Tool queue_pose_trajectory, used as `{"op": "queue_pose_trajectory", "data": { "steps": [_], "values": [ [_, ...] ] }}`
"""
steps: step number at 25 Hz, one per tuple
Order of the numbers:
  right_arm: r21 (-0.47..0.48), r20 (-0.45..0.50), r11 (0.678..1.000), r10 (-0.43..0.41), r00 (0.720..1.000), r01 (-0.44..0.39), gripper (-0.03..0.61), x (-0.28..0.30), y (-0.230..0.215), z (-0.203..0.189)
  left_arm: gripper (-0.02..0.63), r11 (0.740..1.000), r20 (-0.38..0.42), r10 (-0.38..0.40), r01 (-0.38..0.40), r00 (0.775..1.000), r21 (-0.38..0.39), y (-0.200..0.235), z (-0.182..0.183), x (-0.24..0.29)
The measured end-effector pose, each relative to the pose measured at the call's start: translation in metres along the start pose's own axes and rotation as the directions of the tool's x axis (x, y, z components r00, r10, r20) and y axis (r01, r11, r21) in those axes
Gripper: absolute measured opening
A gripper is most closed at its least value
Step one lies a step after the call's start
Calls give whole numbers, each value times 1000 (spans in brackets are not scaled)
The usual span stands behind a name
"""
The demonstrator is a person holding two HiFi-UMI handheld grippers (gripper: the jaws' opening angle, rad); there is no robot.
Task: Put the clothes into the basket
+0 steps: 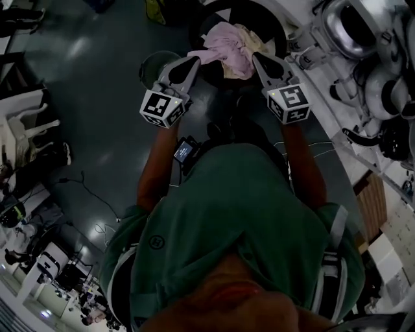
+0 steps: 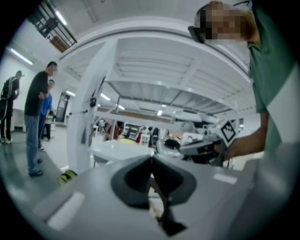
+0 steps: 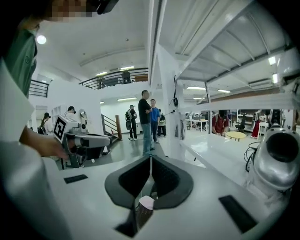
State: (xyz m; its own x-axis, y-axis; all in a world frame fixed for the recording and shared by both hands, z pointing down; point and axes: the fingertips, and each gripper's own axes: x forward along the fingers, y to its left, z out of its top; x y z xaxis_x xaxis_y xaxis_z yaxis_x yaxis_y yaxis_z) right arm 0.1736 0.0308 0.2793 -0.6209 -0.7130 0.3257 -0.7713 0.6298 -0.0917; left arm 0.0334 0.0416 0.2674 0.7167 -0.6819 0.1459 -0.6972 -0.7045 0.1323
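Note:
In the head view a pink and cream bundle of clothes (image 1: 231,47) hangs between my two grippers, over a dark round basket (image 1: 269,19) just beyond them. A pink edge runs out to the tip of my left gripper (image 1: 195,60), which is shut on it. My right gripper (image 1: 257,57) is shut at the bundle's other side. In the left gripper view the jaws (image 2: 151,161) meet in a thin seam, with pale cloth (image 2: 154,211) showing beneath. In the right gripper view the jaws (image 3: 150,158) are likewise shut, with pinkish cloth (image 3: 146,202) under them.
A dark round bin (image 1: 154,67) stands on the floor left of the left gripper. White robot parts (image 1: 353,29) crowd a table at the right. White chairs (image 1: 26,126) and floor cables (image 1: 97,201) are at the left. Several people (image 3: 146,119) stand farther off.

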Motion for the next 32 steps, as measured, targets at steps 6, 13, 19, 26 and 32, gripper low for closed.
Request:
{"op": "queue_pose_trajectory", "data": {
  "steps": [6,13,19,26,32],
  "values": [
    [73,-63,996,51,997,-46,-3,62,-60,-58,47,997,-101,27,-34,995,-67,38,-58,75],
    [130,-169,989,97,981,-76,117,129,-91,-129,103,985,-234,55,-91,971,-146,77,-151,154],
    [247,-325,969,62,944,21,179,197,-124,-243,140,983,-363,12,-77,932,-167,129,-265,218],
    [353,-501,925,58,863,143,232,245,-126,-391,175,985,-440,-24,-55,898,-164,165,-403,258],
    [376,-602,910,95,793,177,254,279,-112,-485,239,988,-580,-94,4,809,-155,173,-502,273]
  ]
}}
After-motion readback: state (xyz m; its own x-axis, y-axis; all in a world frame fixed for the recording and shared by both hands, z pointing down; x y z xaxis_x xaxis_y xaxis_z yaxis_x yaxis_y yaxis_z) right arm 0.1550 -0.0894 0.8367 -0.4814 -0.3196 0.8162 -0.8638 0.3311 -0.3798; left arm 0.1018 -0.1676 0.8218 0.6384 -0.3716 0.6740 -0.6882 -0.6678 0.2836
